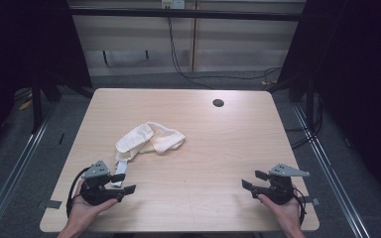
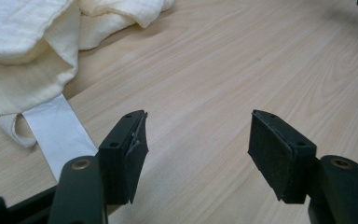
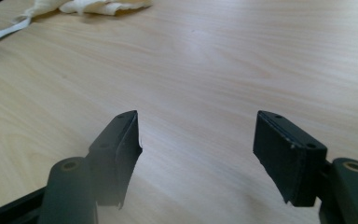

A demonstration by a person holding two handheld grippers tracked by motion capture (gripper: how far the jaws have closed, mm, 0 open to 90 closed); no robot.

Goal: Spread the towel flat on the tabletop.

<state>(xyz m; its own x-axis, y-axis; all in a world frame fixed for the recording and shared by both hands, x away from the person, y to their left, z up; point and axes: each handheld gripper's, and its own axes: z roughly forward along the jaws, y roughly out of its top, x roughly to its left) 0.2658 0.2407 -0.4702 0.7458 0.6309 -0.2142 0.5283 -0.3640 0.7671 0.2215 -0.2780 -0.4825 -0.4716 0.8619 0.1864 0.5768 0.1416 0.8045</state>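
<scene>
At the near edge of the wooden table (image 1: 218, 148), a hand holds each tool. The left gripper (image 1: 121, 183) and the right gripper (image 1: 252, 180) both have their jaws wide apart, holding nothing. Farther back, just past the left one, lies a crumpled cream cloth (image 1: 151, 139) with a white strap (image 2: 58, 135).
</scene>
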